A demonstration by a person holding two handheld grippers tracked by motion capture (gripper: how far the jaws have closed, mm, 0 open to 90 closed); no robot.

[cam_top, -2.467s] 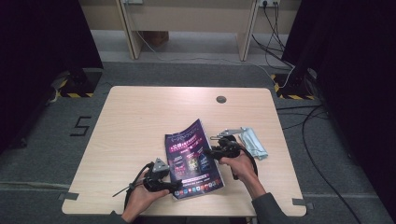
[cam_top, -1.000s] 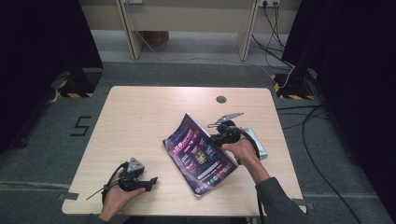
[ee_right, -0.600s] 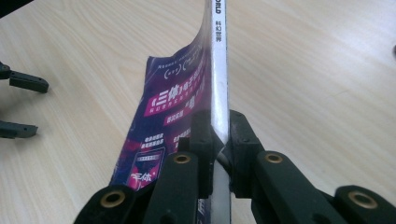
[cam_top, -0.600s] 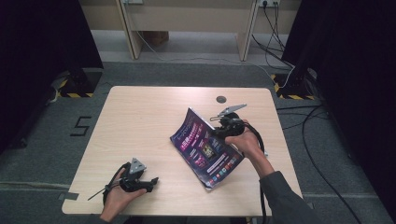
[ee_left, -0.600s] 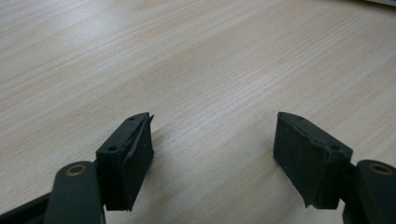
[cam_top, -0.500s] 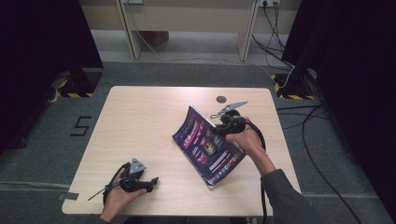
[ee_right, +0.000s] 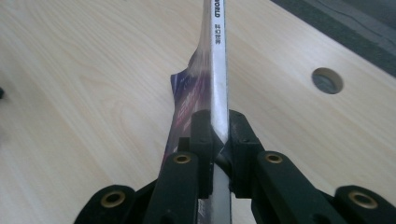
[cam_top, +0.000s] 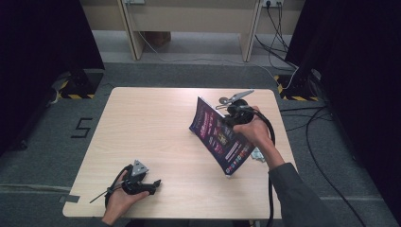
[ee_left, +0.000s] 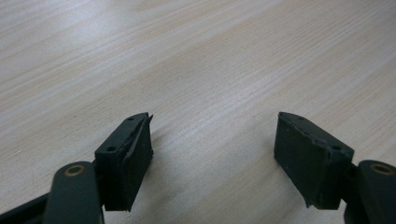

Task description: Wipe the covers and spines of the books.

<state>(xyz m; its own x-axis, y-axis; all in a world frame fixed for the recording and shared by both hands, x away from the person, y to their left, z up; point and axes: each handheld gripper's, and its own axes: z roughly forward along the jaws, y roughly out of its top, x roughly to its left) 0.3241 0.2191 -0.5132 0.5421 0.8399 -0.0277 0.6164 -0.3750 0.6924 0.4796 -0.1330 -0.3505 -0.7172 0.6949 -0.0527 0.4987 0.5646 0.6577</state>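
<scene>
Above the right half of the table, one magazine is held tilted up on edge, its lower corner close to or just touching the wood near a small pale packet that is partly hidden behind it. The magazine is pinched at its spine by the right gripper, whose jaws are pressed tight against both sides in the right gripper view. The left gripper is kept low at the near left corner, its jaws spread with nothing between them and only bare wood ahead. The lifting step seems to be in hand; next, a firm pinch and a clear landing spot would be called for, since the thin glossy pages could slip or flop. Counted: one magazine, one packet, two grippers, one round hole in the tabletop.
</scene>
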